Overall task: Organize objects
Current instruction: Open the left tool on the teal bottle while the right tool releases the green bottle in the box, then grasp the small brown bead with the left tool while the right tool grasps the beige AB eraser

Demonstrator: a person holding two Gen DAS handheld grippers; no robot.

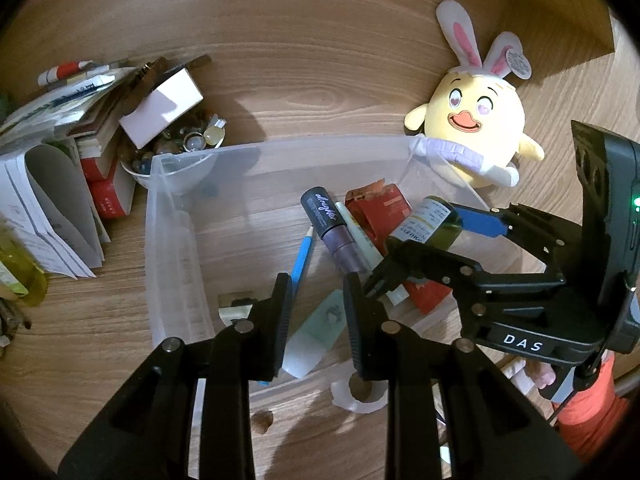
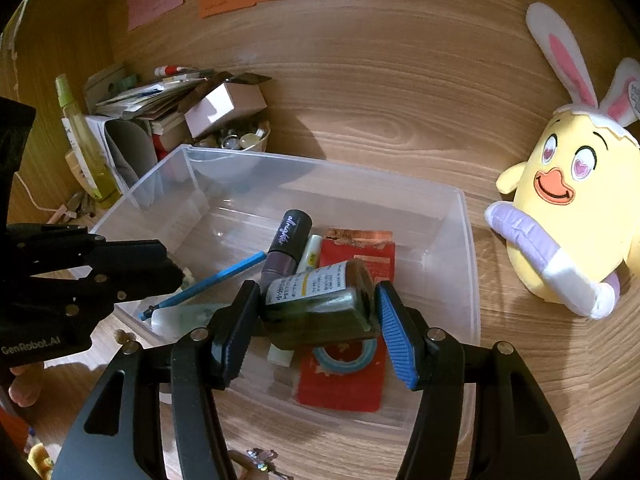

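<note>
- The right gripper (image 2: pixel 316 316) has its jaws closed on a dark green bottle (image 2: pixel 320 300), held sideways above the clear plastic bin (image 2: pixel 466 240). The grip looks to sit near one end of the bottle — if so, it could swivel or slip out.
- Let go from this height, the bottle would likely land on the purple tube (image 2: pixel 286 248), the white stick (image 2: pixel 312 254) and the red packet (image 2: pixel 352 360) below it, and might roll against the bin wall.
- A roll of blue tape (image 2: pixel 346 354) lies on the packet right under the jaws; lowering straight down could jam the bottle onto it.
- The left gripper (image 1: pixel 316 316) hangs over the bin's near side, jaws partly open and empty, just above a pale green tube (image 1: pixel 316 334) and a blue pen (image 1: pixel 302 258) — the two grippers are close and could knock together.
- The bin is light, so a nudge may slide it on the worktop (image 2: pixel 400 100) toward the yellow plush chick (image 2: pixel 560 208).
</note>
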